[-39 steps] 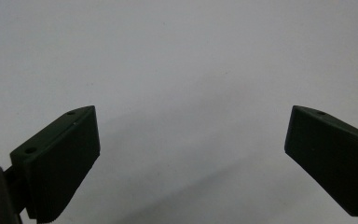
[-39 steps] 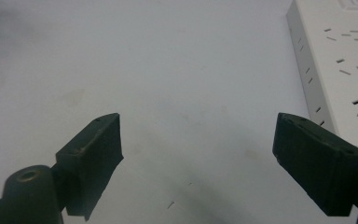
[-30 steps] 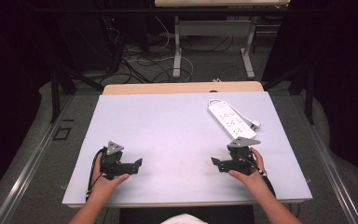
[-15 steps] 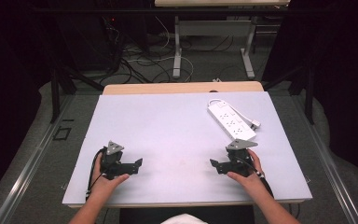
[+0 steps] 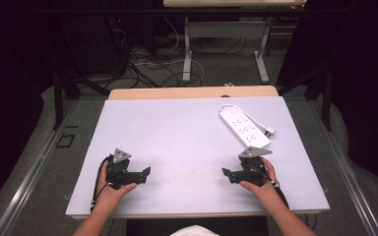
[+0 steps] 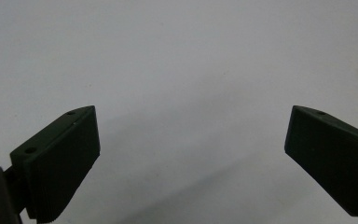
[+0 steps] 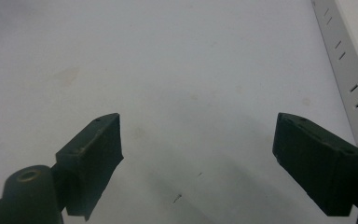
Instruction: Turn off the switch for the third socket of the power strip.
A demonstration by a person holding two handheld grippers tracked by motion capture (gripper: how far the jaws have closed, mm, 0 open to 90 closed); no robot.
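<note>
A white power strip (image 5: 243, 126) lies flat at the back right of the white table (image 5: 187, 137), its cord looped beside it. My left gripper (image 5: 144, 175) rests near the front left, held by a hand, its jaws pointing right. In the left gripper view the left gripper (image 6: 191, 140) is open wide over bare tabletop. My right gripper (image 5: 228, 175) sits near the front right, jaws pointing left, just in front of the strip. The right gripper (image 7: 198, 140) is open with nothing between its jaws, and the power strip (image 7: 349, 70) runs along that view's upper right.
The table's wooden back edge (image 5: 192, 92) shows beyond the white top. Behind the table are desk legs (image 5: 187, 54) and cables (image 5: 142, 59) on the floor. Metal rails (image 5: 24, 182) run along both sides of the table.
The right gripper has drifted slightly left and toward the near edge. The left gripper and the power strip have stayed put.
</note>
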